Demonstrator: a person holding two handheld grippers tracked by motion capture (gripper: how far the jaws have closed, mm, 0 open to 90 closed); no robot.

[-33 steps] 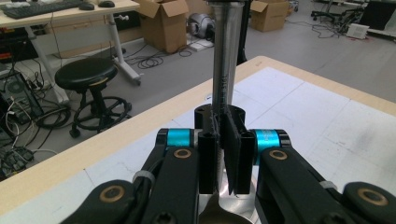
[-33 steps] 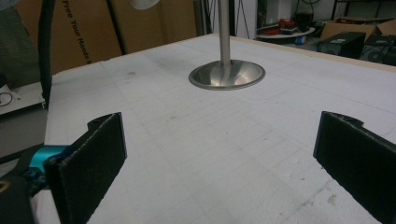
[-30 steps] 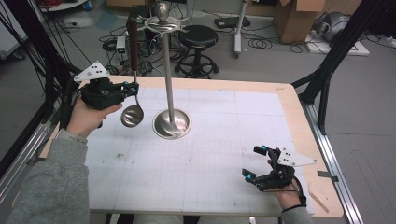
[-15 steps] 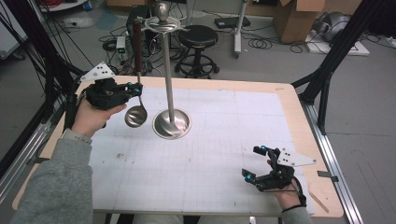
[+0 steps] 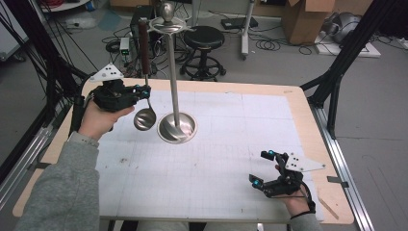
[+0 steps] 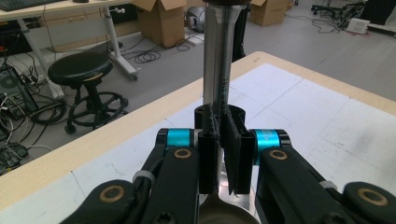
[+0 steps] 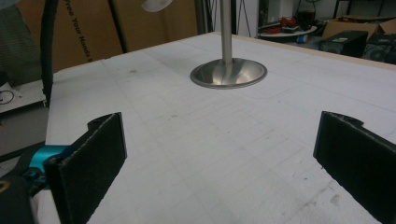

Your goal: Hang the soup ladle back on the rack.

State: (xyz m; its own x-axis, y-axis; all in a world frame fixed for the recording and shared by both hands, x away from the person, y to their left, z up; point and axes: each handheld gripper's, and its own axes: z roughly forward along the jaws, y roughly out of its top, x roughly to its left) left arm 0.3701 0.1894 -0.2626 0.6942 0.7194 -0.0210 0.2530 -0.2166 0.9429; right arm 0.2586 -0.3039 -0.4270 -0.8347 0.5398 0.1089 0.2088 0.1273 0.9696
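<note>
A steel ladle with a brown wooden handle [image 5: 143,45] hangs upright, its bowl [image 5: 144,119] just above the white mat. My left gripper [image 5: 144,91] is shut on its metal shaft. In the left gripper view the black jaws [image 6: 223,140] pinch the shaft [image 6: 217,70], and the bowl's rim [image 6: 229,215] shows below. To the ladle's right stands a steel utensil stand [image 5: 173,72] with a round base [image 5: 177,128] and a hook ring [image 5: 167,22] on top. My right gripper [image 5: 260,168] rests open near the front right; its jaws [image 7: 224,158] face the stand's base [image 7: 229,73].
The white gridded mat [image 5: 231,144] covers a wooden table [image 5: 308,120]. Black frame legs [image 5: 337,67] rise at the right and left. Behind the table are a black stool [image 5: 204,41], cardboard boxes [image 5: 300,19] and floor cables.
My left gripper has carried the ladle slightly to the right, closer to the stand's pole. The right gripper has stayed put.
</note>
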